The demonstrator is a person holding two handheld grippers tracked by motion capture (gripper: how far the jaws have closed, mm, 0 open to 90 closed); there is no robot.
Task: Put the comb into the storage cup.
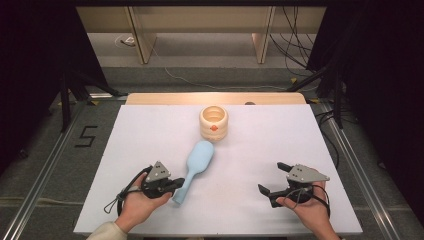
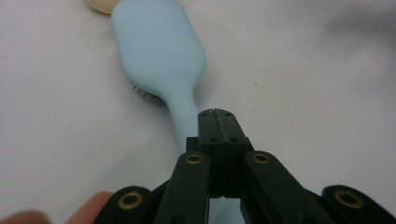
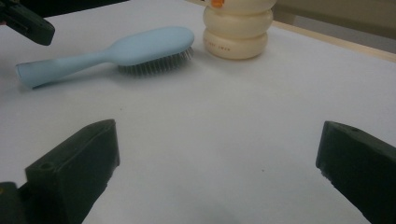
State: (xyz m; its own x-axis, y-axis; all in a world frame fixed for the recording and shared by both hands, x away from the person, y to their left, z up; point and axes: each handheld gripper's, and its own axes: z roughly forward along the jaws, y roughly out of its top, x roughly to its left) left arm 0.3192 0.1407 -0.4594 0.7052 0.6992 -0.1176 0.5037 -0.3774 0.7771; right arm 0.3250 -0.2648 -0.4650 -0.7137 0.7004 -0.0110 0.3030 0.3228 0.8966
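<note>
The pale blue hairbrush [image 1: 196,167] was seen lying bristles-down at the centre of the white worktop [image 1: 150,130], below the cream ringed pot [image 1: 214,122]. The left hand-held gripper [image 1: 177,184] had its jaws pressed together, empty, above the handle end. The right hand-held gripper [image 1: 270,177], lower right, was held spread wide.

In the left gripper view, lower centre, the closed jaws cover the end of the brush [image 2: 161,51] handle, and the cup [image 2: 100,5] is cut off at the top edge, upper left. A blurred fingertip [image 2: 88,212] sits at the bottom left. In the right gripper view the cup's top is cropped by the upper edge, and its small print is unreadable.
</note>
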